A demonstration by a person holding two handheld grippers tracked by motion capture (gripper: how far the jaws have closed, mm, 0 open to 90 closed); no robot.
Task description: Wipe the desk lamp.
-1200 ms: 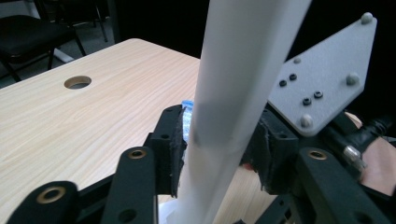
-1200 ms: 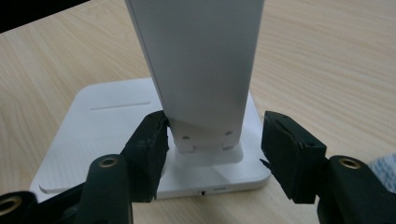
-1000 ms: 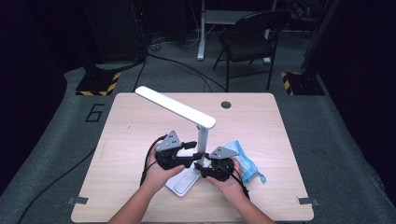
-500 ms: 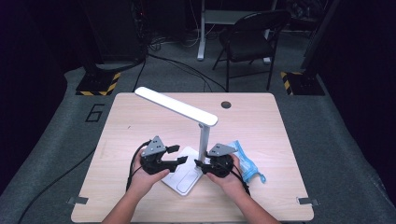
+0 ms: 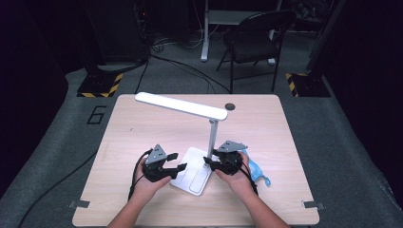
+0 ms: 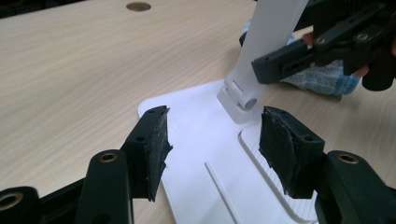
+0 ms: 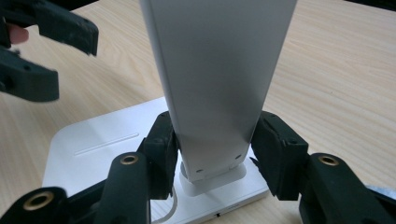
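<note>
the white plastic desk lamp with flat base point(image 5: 192, 171) stands mid-table, right gripper point(image 7: 215, 154) clamped on its stiff, slick upright near the hinge, left gripper point(image 6: 212, 140) just opening, empty over the base, likely light but top-heavy

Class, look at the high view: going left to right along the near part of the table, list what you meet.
left gripper → lamp base → right gripper → blue cloth
</note>
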